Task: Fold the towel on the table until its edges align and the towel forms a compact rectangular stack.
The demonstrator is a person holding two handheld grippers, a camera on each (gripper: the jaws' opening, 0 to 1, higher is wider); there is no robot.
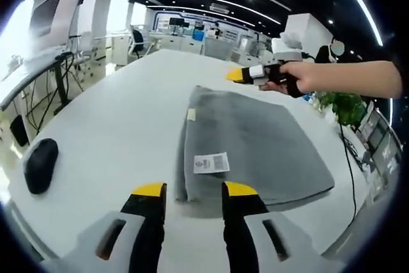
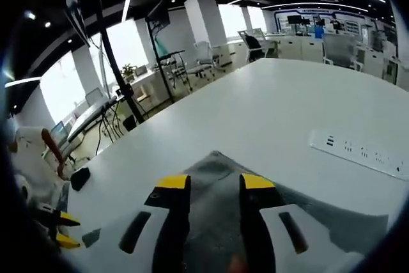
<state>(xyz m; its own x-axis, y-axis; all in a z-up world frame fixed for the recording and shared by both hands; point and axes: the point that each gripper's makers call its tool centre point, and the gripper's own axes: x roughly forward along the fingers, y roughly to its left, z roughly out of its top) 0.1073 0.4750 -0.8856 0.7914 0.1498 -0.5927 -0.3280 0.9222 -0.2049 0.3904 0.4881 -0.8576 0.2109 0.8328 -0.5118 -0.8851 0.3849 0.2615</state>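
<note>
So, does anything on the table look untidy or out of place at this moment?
Only a little. The grey towel is folded, but its layers do not line up: a lower layer sticks out along the left edge, near the white label. Nothing is spilled or damaged.

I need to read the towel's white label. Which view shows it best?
The left gripper view: the white label lies face up on the grey towel, though its print is too small to read. The right gripper view shows towel cloth between its jaws.

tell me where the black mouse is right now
In the left gripper view the black mouse lies on the white table near its left edge, apart from the grey towel and beyond the left gripper.
</note>
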